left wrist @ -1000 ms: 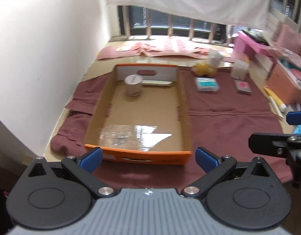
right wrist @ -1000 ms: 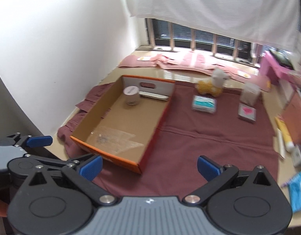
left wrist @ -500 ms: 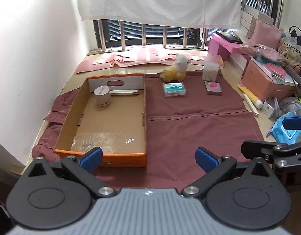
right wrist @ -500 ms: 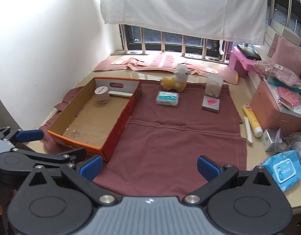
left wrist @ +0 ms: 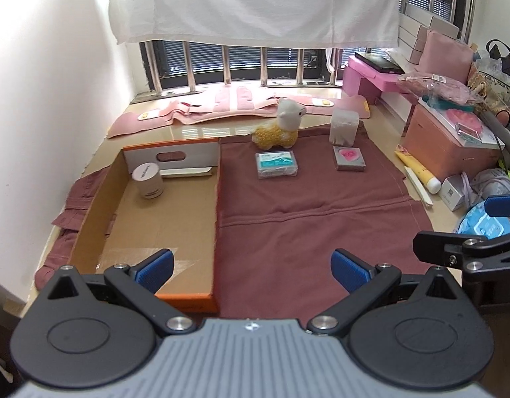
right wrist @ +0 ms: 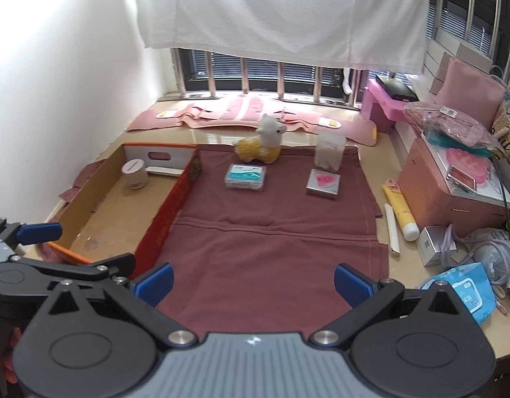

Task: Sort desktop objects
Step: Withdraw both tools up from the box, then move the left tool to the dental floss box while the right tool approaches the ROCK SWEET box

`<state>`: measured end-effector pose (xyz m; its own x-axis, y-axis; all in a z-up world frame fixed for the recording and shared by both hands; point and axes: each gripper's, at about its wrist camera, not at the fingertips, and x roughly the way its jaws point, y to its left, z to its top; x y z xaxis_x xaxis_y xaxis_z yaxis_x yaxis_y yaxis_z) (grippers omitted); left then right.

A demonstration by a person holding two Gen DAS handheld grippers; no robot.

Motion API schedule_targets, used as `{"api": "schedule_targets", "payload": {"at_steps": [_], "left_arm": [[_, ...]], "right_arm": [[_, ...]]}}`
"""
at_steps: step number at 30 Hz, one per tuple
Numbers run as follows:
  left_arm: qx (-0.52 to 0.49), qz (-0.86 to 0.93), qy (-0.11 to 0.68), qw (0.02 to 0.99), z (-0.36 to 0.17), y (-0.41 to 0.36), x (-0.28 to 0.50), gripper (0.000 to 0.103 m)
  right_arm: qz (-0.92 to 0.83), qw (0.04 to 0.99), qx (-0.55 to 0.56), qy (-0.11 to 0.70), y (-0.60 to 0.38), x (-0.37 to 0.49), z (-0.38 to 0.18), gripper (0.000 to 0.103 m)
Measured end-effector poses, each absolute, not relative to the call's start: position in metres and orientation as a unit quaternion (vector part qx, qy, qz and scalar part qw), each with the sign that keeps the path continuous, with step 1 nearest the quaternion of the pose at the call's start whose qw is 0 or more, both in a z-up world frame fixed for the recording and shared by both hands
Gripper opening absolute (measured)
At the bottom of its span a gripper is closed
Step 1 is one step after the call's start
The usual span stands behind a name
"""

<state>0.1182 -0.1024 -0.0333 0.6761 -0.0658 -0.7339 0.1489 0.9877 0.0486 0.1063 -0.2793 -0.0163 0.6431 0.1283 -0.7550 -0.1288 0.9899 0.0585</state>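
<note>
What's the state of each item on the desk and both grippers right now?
left gripper: open, empty.
right gripper: open, empty.
cardboard box: open-topped, on the cloth.
white jar: upright, lid on, inside the box.
alpaca plush: upright, on the cloth.
clear case: flat, closed.
heart tin: flat, closed.
clear tub: upright.
</note>
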Motion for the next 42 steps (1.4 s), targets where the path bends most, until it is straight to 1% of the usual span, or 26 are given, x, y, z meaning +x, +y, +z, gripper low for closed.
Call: {"api": "schedule_targets", "payload": {"at_steps": [18,31,42], "left_arm": [[0.054,-0.064,0.422,0.903,-0.06,-0.146,0.232,0.103],[0.075,-0.067,0.439,0.893,-0.083,-0.169,0.318,0.103],[0.091,-0.037,0.456,0.884,-0.12,-0.199,0.379,0.103]], "right_arm": [[0.064,0.894,-0.022,0.444,-0.322,0.21,-0.055,0.103],[0.047,0.889,-0.01,0.456,-0.358,0.288,-0.077,0.103],[0.057,0.863,0.011,0.501,-0.384,0.371,-0.111,0.103]]}}
